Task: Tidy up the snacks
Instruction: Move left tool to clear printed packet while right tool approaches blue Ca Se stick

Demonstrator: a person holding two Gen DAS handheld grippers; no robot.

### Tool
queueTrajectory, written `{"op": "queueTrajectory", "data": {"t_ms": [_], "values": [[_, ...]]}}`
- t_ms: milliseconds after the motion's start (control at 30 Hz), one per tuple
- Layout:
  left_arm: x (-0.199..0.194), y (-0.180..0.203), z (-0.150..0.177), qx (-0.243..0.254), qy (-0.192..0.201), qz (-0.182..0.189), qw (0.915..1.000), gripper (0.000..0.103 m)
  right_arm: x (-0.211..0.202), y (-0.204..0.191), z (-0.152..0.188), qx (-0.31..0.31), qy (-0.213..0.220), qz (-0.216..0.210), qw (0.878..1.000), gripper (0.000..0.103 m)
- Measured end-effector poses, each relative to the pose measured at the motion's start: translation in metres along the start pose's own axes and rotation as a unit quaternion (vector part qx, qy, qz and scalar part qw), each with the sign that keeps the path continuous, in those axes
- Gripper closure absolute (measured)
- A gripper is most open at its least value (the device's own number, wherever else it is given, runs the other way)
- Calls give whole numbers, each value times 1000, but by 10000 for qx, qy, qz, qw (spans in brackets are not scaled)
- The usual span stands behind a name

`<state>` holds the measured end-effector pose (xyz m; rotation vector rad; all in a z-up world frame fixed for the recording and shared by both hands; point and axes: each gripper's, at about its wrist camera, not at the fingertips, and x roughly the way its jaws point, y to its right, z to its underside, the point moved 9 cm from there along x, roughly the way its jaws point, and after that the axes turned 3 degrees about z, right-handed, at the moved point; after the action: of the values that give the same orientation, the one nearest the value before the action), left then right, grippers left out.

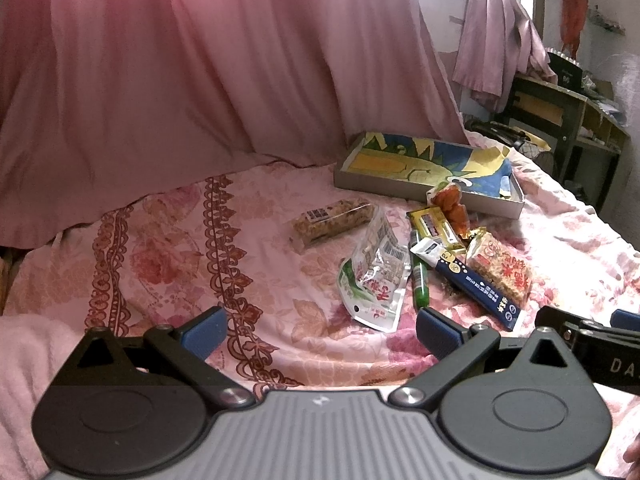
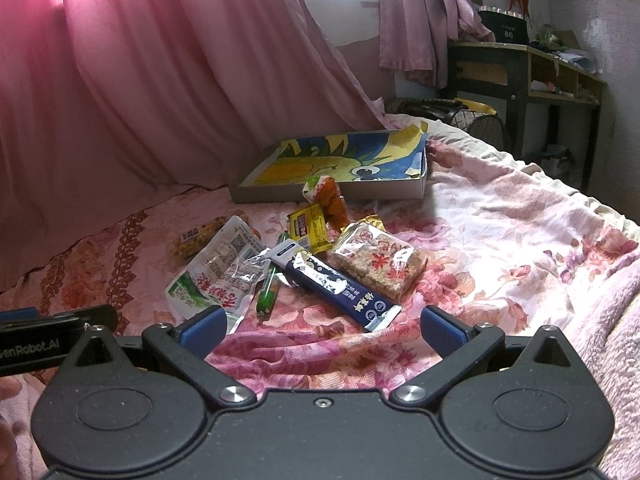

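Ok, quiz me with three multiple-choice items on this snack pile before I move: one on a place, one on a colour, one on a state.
1. Where does the shallow cardboard box with the yellow-and-blue printed lining lie?
A. beyond the snack pile, on the flowered bedspread
B. on the wooden desk
C. between the left gripper's fingers

2. What colour is the long stick packet at the front of the pile?
A. orange
B. dark blue with white ends
C. pink

3. How does the right gripper stand?
A. shut on the green tube
B. shut on nothing
C. open, empty

Answers:
1 A: the box lies on the bed behind the packets, against the pink curtain.
2 B: its wrapper is navy, with white ends.
3 C: both blue pads are wide apart, with only bedspread between them; the left gripper stands the same.
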<state>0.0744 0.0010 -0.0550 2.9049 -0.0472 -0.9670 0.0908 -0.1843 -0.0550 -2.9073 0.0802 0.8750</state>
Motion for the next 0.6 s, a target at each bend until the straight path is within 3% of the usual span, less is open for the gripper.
{"op": "queueTrajectory", "data": {"t_ms": [333,600], "values": [[21,-9,-8,-241,-421,61,9988,0,9,1,-4,158,-271,-61,9995,0],[40,-9,-28,60,-501,-74,9987,0,22,3,-16,116,-375,-95,9992,0]]}}
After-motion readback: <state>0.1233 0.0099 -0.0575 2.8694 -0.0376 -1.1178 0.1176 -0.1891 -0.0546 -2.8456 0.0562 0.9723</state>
